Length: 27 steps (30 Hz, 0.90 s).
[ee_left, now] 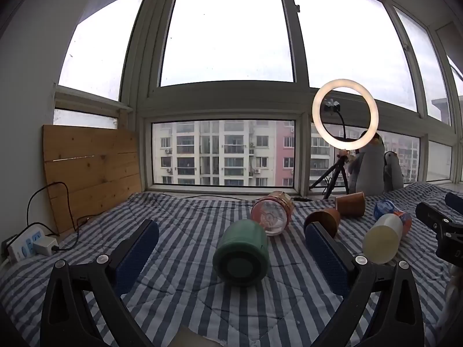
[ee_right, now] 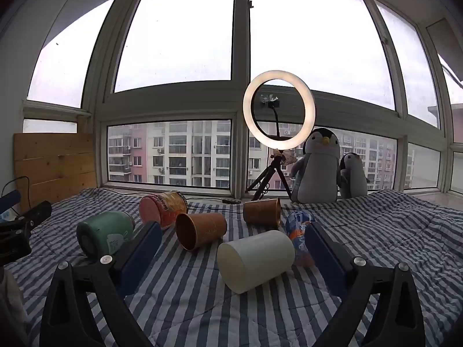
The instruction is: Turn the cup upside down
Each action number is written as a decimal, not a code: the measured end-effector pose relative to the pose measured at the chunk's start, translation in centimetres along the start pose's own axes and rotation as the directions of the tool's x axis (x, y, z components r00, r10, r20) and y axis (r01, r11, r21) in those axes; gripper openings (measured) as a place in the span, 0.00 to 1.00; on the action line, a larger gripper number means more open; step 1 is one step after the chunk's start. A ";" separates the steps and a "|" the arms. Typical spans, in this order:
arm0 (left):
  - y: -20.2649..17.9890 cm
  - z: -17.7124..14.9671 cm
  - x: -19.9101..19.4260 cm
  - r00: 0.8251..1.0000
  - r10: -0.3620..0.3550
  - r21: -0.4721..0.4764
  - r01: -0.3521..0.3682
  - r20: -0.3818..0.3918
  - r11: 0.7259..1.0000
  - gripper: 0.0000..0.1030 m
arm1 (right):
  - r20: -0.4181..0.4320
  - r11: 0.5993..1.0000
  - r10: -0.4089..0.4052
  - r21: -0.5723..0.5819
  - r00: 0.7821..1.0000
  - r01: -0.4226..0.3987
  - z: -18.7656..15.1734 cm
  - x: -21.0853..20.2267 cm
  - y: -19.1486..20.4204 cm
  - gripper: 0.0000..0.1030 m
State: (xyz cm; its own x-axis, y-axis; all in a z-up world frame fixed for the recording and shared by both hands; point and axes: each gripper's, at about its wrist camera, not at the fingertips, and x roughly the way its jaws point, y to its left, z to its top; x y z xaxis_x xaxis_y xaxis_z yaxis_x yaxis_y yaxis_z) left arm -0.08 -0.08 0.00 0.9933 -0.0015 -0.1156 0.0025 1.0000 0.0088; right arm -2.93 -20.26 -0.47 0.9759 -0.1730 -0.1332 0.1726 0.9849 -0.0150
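Note:
Several cups lie on their sides on the striped blanket (ee_left: 188, 219). A green cup (ee_left: 241, 253) lies between the open jaws of my left gripper (ee_left: 231, 228), base toward the camera; it also shows in the right wrist view (ee_right: 104, 234). A white cup (ee_right: 256, 260) lies between the open jaws of my right gripper (ee_right: 233, 228); it also shows in the left wrist view (ee_left: 382, 238). Neither gripper touches a cup. Two brown paper cups (ee_right: 201, 230) (ee_right: 262, 211), a red printed cup (ee_right: 163, 208) and a blue-orange cup (ee_right: 299, 228) lie behind.
A ring light on a tripod (ee_right: 279, 112) and two plush penguins (ee_right: 318, 167) stand by the window. A wooden board (ee_left: 89, 167) leans at the left, with a power strip and cable (ee_left: 29, 243) below it. The right gripper shows at the left view's edge (ee_left: 439, 228).

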 end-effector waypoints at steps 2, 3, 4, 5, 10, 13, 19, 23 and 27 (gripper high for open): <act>0.1 0.0 0.3 1.000 0.001 -0.012 -0.001 -0.027 1.000 1.00 | -0.003 1.000 0.000 -0.001 1.000 0.000 0.0 0.0 0.0 0.95; 0.1 0.0 0.4 1.000 0.002 -0.012 -0.002 -0.026 1.000 1.00 | -0.003 1.000 0.000 -0.001 1.000 0.000 0.0 0.0 0.0 0.95; 0.1 0.1 0.5 1.000 0.002 -0.012 -0.003 -0.026 1.000 1.00 | -0.003 1.000 0.000 -0.001 1.000 0.000 0.0 0.0 0.0 0.95; 0.1 0.1 0.6 1.000 0.003 -0.012 -0.003 -0.025 1.000 1.00 | -0.003 1.000 0.000 0.000 1.000 0.000 0.0 0.0 -0.1 0.95; -0.1 0.1 0.1 1.000 0.000 -0.011 0.000 -0.013 1.000 1.00 | -0.004 1.000 0.000 0.000 1.000 0.000 0.0 0.1 -0.1 0.95; -0.1 0.1 0.1 1.000 -0.001 -0.010 0.001 -0.014 1.000 1.00 | -0.001 1.000 0.000 -0.001 1.000 0.000 0.0 -0.1 -0.1 0.95; -0.1 0.1 0.1 1.000 -0.001 -0.011 0.001 -0.013 1.000 1.00 | -0.002 1.000 0.000 0.000 1.000 0.000 0.0 0.0 -0.1 0.95; -0.1 0.1 0.1 1.000 -0.001 -0.011 0.001 -0.014 1.000 1.00 | -0.002 1.000 0.001 0.000 1.000 -0.001 0.0 0.1 0.0 0.95; -0.1 0.1 0.1 1.000 -0.001 -0.011 0.000 -0.015 1.000 1.00 | -0.002 1.000 0.001 0.000 1.000 -0.001 0.1 0.2 0.2 0.95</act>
State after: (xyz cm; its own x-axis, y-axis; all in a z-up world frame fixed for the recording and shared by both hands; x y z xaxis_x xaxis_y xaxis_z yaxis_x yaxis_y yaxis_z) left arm 0.03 -0.15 0.07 0.9915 -0.0020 -0.1303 0.0017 1.0000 -0.0021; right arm -2.67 -20.11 -0.43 0.9757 -0.1723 -0.1356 0.1719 0.9850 -0.0149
